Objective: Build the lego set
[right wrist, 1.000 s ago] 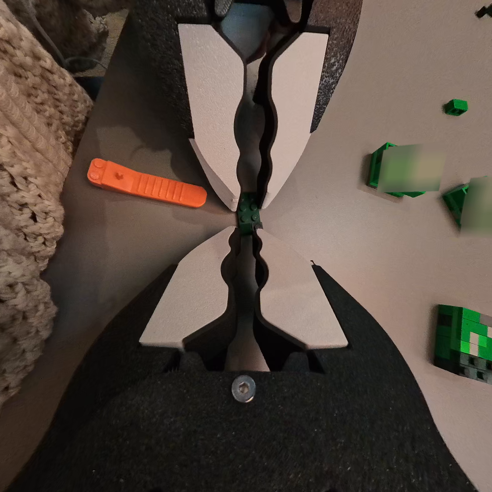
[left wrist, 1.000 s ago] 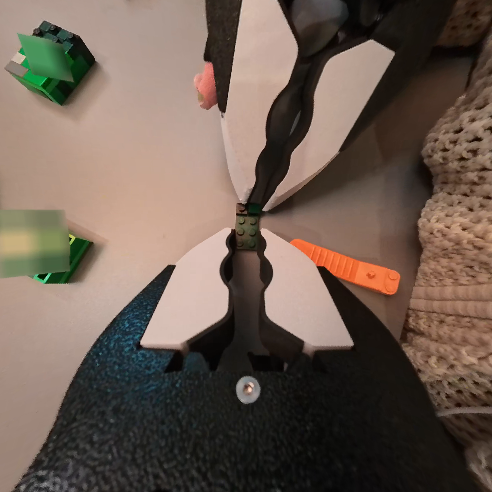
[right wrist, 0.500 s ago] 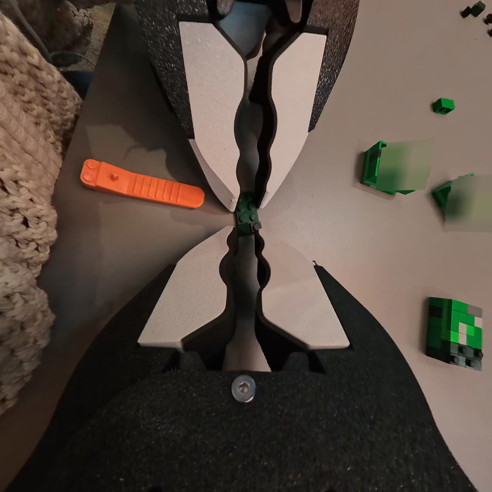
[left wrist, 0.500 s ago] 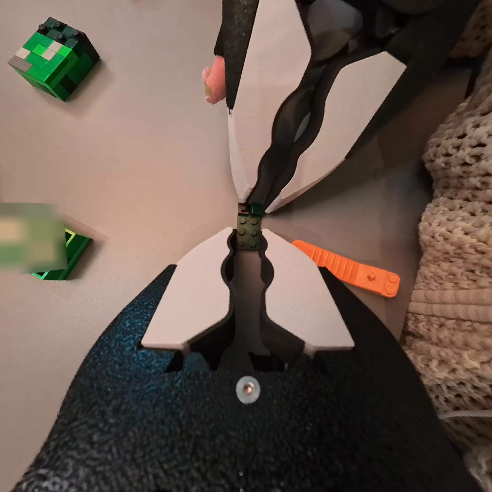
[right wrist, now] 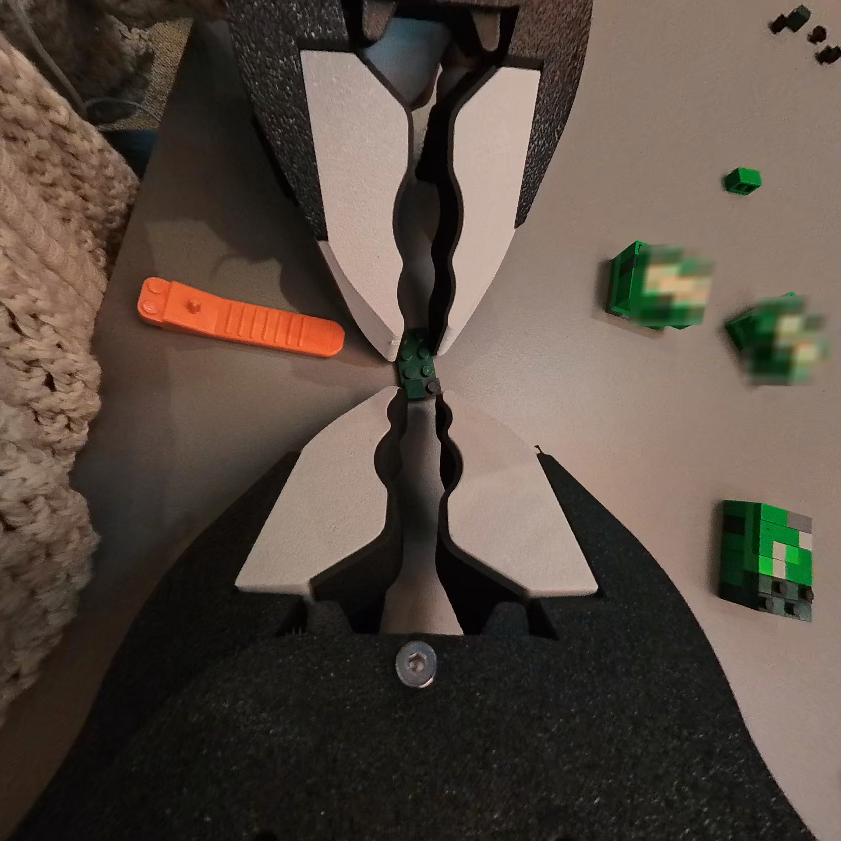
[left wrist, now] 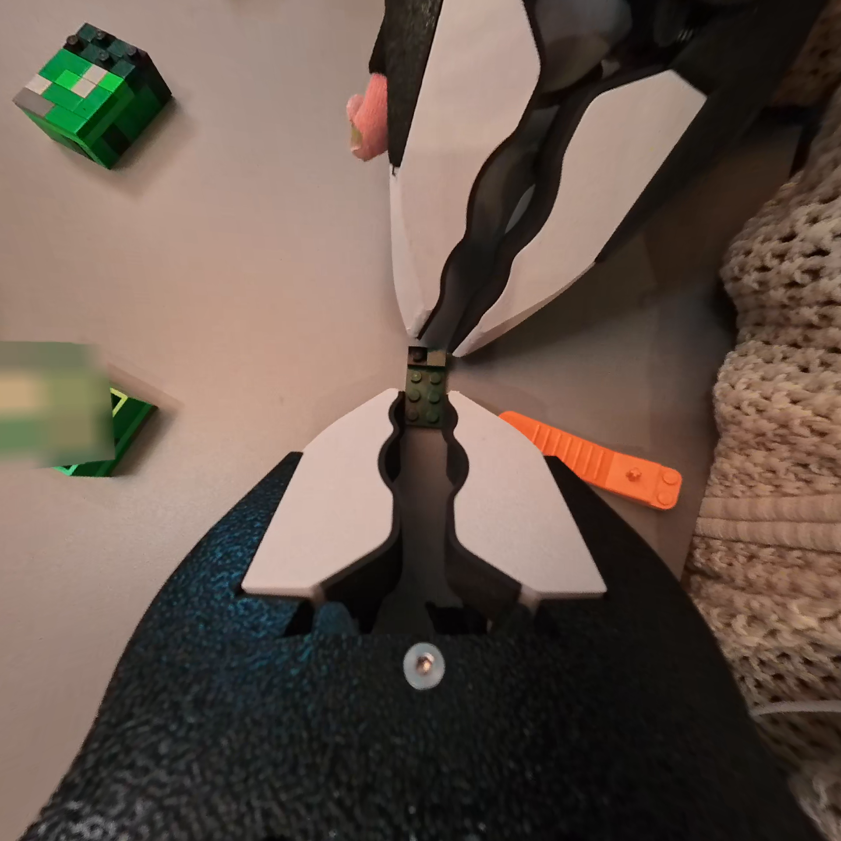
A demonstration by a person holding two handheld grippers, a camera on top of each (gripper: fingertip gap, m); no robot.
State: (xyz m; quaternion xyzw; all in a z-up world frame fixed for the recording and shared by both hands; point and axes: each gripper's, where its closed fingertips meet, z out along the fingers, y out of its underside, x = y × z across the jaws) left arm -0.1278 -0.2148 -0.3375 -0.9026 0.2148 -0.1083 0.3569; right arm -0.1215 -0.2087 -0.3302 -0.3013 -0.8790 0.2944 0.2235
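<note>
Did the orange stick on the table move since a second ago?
No. The orange stick lies flat in the same spot beside the knitted blanket. Its small drift in the pictures matches the whole table, so the camera shifted, not the stick.

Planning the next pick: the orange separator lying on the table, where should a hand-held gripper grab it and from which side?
Grip the separator across its ribbed middle, coming straight down from above. It lies flat on the table, so only its long side edges are free to pinch. The ribs probably help against slipping; the thin wedge tip looks too low to hold. Its studded end sits close to the knit fabric, so that end is likely crowded.
</note>
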